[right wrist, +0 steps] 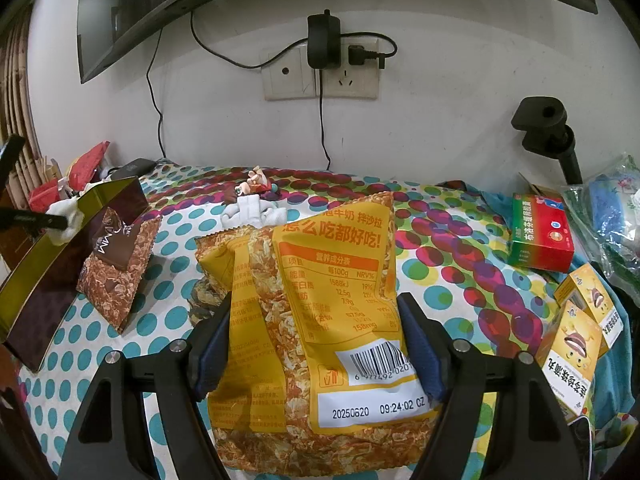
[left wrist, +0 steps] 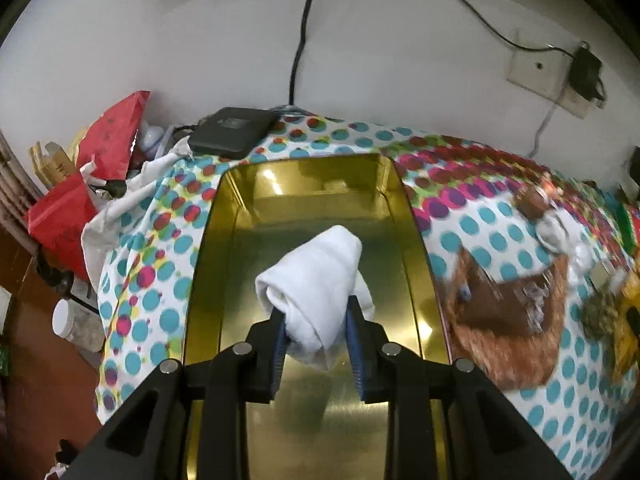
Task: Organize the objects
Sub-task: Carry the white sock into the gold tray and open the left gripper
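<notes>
In the left wrist view my left gripper [left wrist: 316, 316] is shut on a rolled white cloth [left wrist: 316, 276] and holds it over the open gold tin box [left wrist: 408, 216], above the tin's shiny floor. In the right wrist view my right gripper [right wrist: 316, 344] is shut on a big yellow cereal bag [right wrist: 328, 320], its blue pads [right wrist: 420, 356] pressed on the bag's two sides. From this side the tin [right wrist: 48, 264] stands at the far left, with the left gripper and the white cloth [right wrist: 66, 216] above its rim.
A dotted cloth [right wrist: 452, 280] covers the table. A brown lid [right wrist: 120, 268] leans on the tin. A toy figure [right wrist: 256, 196], a red-green box [right wrist: 540, 236] and yellow boxes [right wrist: 576, 332] lie around. A black device [left wrist: 232, 130] and red bags [left wrist: 96, 172] sit by the wall.
</notes>
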`<state>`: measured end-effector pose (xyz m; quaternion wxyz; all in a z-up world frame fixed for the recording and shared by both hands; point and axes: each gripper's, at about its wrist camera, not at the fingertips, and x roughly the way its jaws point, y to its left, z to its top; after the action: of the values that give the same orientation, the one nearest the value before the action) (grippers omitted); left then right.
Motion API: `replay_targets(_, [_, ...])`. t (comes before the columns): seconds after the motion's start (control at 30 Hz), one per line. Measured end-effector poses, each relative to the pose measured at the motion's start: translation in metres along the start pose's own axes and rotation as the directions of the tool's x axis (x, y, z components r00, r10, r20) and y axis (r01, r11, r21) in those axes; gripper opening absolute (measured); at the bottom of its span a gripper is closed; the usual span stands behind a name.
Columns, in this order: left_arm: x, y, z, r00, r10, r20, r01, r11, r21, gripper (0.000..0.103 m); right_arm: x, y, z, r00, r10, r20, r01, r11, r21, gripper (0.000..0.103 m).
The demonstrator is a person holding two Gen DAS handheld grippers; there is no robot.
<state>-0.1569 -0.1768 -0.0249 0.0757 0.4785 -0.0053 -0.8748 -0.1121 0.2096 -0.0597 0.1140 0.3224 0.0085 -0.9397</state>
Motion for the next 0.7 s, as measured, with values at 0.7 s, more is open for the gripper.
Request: replay_targets(0.7, [0.059, 0.012, 0.041, 0.998, -0.015, -0.062, 0.014, 1.000, -0.028, 0.037, 0.002, 0.001, -0.001, 1.000, -0.004, -0.010, 0.004, 1.000, -0.002, 0.075])
